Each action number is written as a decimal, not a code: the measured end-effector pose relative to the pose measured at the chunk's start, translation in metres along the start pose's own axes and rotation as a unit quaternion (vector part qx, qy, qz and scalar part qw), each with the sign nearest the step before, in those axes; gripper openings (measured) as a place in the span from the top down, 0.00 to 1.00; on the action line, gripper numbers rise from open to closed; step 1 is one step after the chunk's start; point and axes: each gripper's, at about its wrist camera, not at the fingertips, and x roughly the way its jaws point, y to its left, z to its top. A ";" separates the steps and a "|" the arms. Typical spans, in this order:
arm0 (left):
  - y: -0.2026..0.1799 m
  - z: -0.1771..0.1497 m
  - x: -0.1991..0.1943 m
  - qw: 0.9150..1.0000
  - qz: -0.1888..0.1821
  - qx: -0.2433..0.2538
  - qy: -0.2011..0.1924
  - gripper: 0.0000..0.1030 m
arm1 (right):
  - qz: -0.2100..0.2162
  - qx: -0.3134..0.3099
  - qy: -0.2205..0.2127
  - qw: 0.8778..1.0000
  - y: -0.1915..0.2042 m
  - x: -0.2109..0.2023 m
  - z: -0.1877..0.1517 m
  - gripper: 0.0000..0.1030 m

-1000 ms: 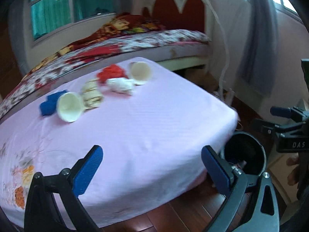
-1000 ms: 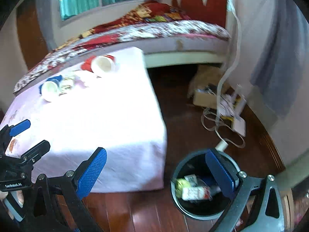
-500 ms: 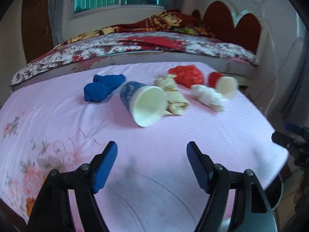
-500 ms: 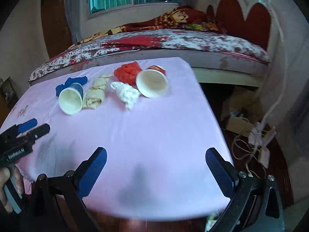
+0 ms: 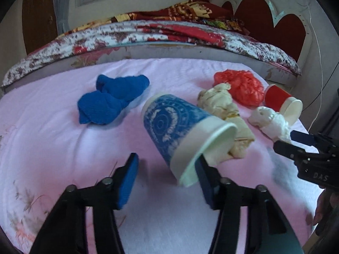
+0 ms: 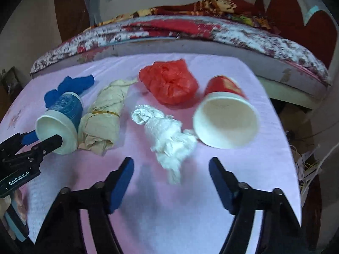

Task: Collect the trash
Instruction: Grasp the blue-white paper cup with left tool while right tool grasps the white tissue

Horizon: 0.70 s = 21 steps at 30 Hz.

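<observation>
A blue paper cup (image 5: 175,127) lies on its side on the pink table (image 5: 53,148). My left gripper (image 5: 166,182) is at its mouth with the jaws closing. The cup's lower rim sits between the fingers by the right pad, and the left pad is clear of it. My right gripper (image 6: 171,182) is closing too, and the tail of a crumpled white tissue (image 6: 167,133) reaches between its fingertips, untouched. A red cup (image 6: 224,116) lies on its side to the tissue's right. A red plastic bag (image 6: 169,82) and a beige paper wad (image 6: 103,114) lie behind.
A blue cloth (image 5: 112,101) lies at the back left of the table. A bed (image 5: 169,33) with a patterned blanket runs along the far side. The table's right edge drops to a wooden floor with cables (image 6: 307,165). A person's hand (image 6: 4,207) holds the left gripper.
Both grippers have swung from the bin at the table's right edge to the trash on the table. Their jaws have narrowed. The bin has left both views.
</observation>
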 end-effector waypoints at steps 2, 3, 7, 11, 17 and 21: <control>0.005 0.001 0.005 1.000 -0.009 -0.008 0.008 0.60 | 0.003 0.005 0.002 1.000 0.003 0.007 0.007 0.38; 0.006 0.002 0.007 1.000 -0.012 -0.009 0.012 0.66 | 0.005 0.009 0.002 1.000 0.005 0.009 0.009 0.41; 0.012 0.004 0.012 0.999 -0.033 -0.019 0.021 0.85 | 0.017 0.023 0.009 1.000 0.008 0.014 0.012 0.60; 0.014 0.001 0.001 0.999 -0.041 -0.005 0.007 0.94 | 0.028 0.026 0.004 0.999 0.012 0.005 0.007 0.66; 0.008 -0.010 -0.028 0.999 -0.043 0.022 -0.020 0.95 | 0.025 0.016 -0.017 0.999 0.018 -0.028 -0.011 0.66; -0.009 -0.019 -0.055 0.997 -0.052 0.043 -0.039 0.95 | 0.021 0.013 -0.037 0.999 0.017 -0.060 -0.028 0.66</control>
